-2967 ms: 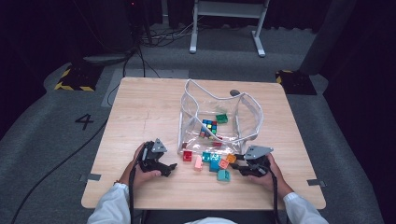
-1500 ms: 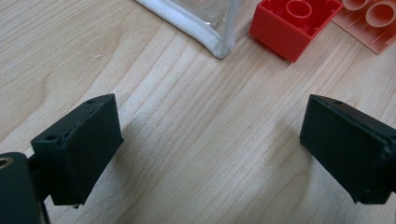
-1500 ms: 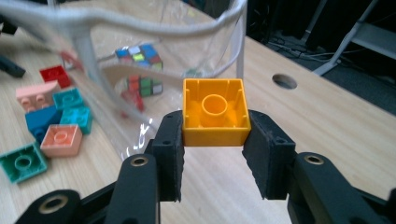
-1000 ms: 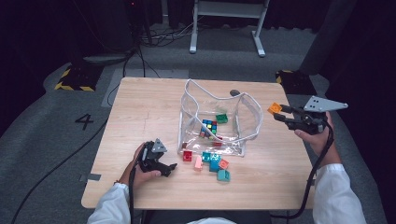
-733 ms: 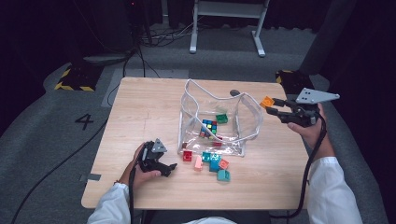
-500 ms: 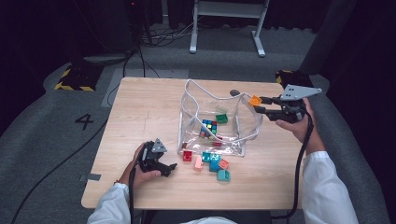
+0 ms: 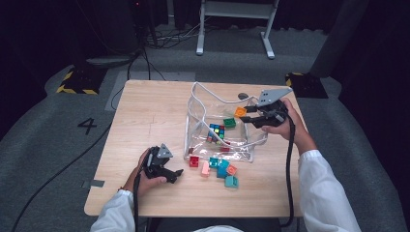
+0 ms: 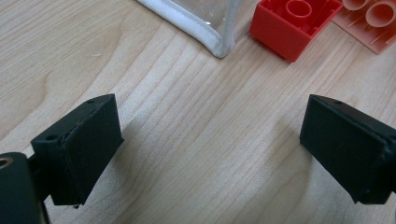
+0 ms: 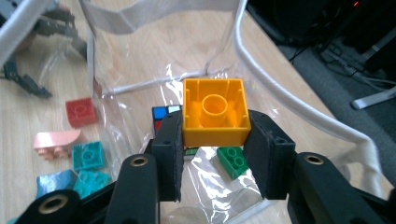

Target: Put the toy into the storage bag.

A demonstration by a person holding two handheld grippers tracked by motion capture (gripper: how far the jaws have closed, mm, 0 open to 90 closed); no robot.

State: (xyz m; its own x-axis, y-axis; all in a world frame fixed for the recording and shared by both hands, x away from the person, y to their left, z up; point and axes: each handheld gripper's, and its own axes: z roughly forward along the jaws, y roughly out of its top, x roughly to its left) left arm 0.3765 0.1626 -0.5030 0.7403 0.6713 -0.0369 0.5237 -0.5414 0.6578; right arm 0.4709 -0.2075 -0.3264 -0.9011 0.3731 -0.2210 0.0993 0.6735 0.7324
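The only writing to be read is a dark figure 4 (image 7: 87, 125) on the grey floor at the left of the high view, beside the wooden table (image 7: 145, 106); no brand or label shows on the bricks. At the lower left of that view the left gripper (image 7: 167, 170) rests on the table in the person's left hand, and the left gripper view shows its jaws standing wide apart over bare wood with nothing between them, the white-edged corner of the clear bag (image 8: 215, 39) and a red brick (image 8: 294, 25) beyond them at the top. In the middle of the high view the clear bag (image 7: 217, 123) stands open, with a colour-patch cube (image 7: 216, 131) and a green brick (image 7: 229, 123) inside, and loose red, pink, teal and orange bricks on the table at its lower edge. At the upper right the right gripper (image 7: 247, 113) is clamped on the orange brick (image 7: 240, 112), held above the bag's right side. In the right gripper view the orange brick (image 9: 215, 112) is a square yellow-orange block, hollow underside with one round tube facing the camera, pinched at its two side walls by the black pads
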